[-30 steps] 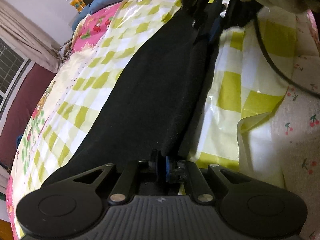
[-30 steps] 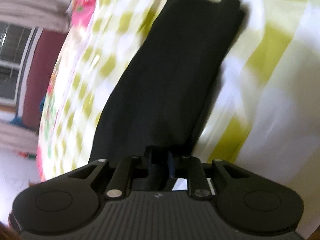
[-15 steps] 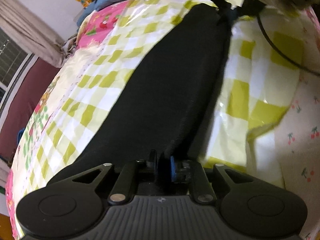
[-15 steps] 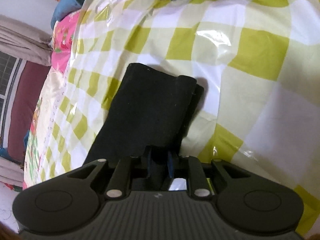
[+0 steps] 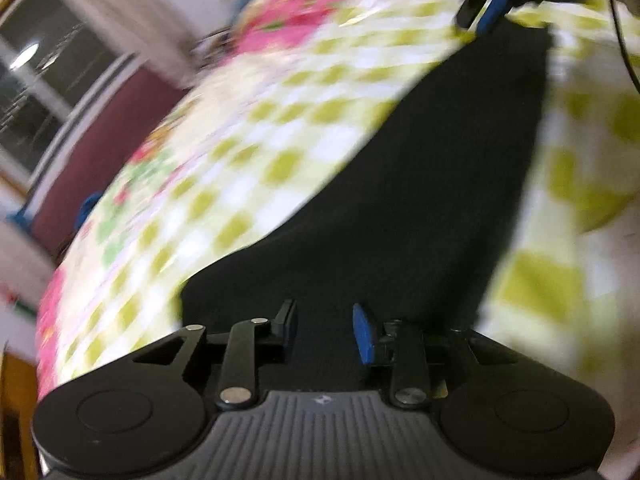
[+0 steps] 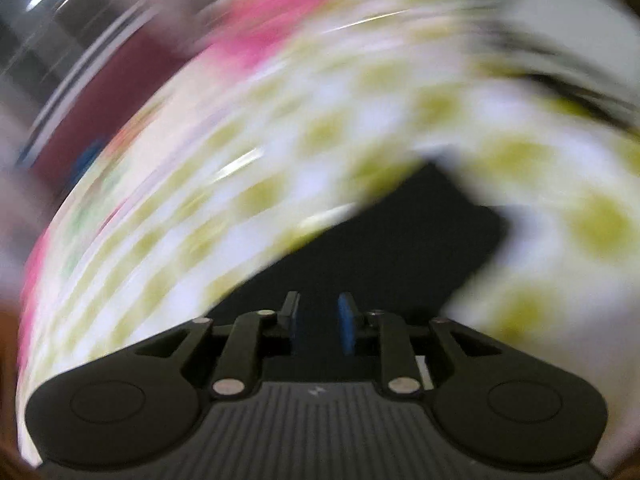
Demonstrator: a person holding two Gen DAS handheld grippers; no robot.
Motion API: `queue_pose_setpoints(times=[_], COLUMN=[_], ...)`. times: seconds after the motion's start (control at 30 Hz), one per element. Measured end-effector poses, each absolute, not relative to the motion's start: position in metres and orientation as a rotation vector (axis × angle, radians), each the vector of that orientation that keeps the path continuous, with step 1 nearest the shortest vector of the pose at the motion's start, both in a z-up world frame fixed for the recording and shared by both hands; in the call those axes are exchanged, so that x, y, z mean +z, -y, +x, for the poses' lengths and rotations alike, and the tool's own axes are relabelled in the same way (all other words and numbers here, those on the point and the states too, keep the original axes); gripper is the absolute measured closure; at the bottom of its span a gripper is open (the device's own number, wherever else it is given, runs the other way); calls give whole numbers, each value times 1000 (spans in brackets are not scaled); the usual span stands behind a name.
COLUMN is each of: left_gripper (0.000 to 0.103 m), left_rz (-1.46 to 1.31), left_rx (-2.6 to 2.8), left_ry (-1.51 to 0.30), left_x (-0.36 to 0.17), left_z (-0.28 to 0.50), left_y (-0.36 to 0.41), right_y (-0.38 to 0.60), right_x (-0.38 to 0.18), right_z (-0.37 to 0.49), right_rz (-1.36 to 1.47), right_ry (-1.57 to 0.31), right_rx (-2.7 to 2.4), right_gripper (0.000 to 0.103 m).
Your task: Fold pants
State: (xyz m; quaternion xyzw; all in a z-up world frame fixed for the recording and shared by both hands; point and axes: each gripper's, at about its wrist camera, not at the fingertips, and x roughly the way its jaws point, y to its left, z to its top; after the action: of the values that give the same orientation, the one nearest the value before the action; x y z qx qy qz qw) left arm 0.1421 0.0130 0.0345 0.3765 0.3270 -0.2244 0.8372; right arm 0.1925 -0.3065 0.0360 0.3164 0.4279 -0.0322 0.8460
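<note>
Looks like the release step after laying the pants point(image 5: 420, 200) out flat. They lie as one long black strip on the green-checked plastic sheet point(image 5: 280, 140) covering the bed, running from right under the left gripper point(image 5: 325, 330) up to the far end, where the other gripper's blue pad shows at the strip's top edge. Left jaws are spreading: clear gap between the black finger and the blue pad, black cloth visible behind the gap, pads not pressing on it as far as I can tell. Right gripper point(image 6: 319, 322) likewise: jaws parting, narrower gap, nothing pinched that I can see; the short end of the pants point(image 6: 400, 248) sits just ahead of it on the sheet. Both views are heavily motion-blurred, so fine contact is hard to call. Judgement: the strip is narrow, probably legs stacked, with the lengthwise fold still to do. Next move needs both jaws to re-pinch the two corners of one end, lift it together, carry it over to the opposite end. Risk: an uneven pinch drags the slick sheet or skews the fold.
</note>
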Motion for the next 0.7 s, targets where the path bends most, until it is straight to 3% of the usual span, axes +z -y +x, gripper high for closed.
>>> queue_pose_setpoints(times=[0.23,0.4,0.43,0.5,0.53,0.63,0.7], left_gripper=[56,56,56,56,55,46,45], left_rz=[723,655,645,615,610,589,618], left_rx=[-140,25,45,91,126,190,209], left_ry=[-671,-673,-675,-716,-749,-796,-790], left_x=[32,14,10,-1,-8,-24,-28], left_z=[194,231,236,247,252,254,249], left_y=[-123,-190,-198,-217,-227,-248,-244], right_y=[111,32,24,19,20,33,35], right_x=[0,-27,-31,-33,-34,-41,-46], right_z=[346,396,399,399,401,415,418], right_rz=[488,307,284,256,245,309,298], right_ry=[-1024,-1162,-1188,-1207,-1215,-1213,-1191], right_rx=[537,658,664,642,605,457,363], right_gripper=[68,63,64,92,98,100,103])
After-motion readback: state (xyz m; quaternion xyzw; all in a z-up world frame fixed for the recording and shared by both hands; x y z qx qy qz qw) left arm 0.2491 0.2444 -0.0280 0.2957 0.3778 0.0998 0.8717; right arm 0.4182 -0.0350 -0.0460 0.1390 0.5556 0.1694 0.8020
